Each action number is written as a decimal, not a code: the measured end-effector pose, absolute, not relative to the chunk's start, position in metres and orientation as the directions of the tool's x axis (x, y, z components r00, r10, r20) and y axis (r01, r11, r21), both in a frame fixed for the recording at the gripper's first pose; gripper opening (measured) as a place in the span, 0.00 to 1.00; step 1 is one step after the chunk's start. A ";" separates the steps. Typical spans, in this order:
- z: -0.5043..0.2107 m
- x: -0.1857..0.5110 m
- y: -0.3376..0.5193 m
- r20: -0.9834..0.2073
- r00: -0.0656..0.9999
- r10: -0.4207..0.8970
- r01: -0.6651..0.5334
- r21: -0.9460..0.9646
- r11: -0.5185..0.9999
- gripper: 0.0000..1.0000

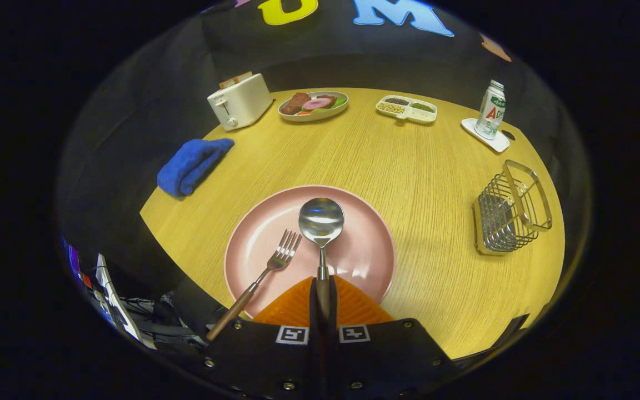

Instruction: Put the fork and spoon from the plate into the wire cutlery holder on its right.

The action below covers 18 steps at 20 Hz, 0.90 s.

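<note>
Evidently, the tongs (323, 303) were found closed on the wooden handle of the spoon (321, 222), whose bowl was held out ahead of them over the pink plate (370, 222), presumably so it could be carried off handle-first. The fork (281, 258) was left lying on the plate, just left of the tongs. The wire cutlery holder (511, 208) was seen well apart, ahead and to the right.
</note>
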<state>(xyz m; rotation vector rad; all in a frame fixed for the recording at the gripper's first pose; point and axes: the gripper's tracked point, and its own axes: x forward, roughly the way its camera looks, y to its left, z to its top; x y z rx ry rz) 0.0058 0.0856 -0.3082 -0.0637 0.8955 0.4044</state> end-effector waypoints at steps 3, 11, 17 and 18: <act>-0.295 0.016 0.073 -0.745 0.594 0.304 -0.321 0.127 0.938 0.06; -0.255 0.050 0.007 -0.682 0.701 0.209 -0.168 0.127 0.978 0.06; -0.240 0.059 -0.054 -0.659 0.742 0.121 -0.044 0.133 0.990 0.06; -0.240 0.058 -0.062 -0.659 0.744 0.109 -0.029 0.131 0.991 0.05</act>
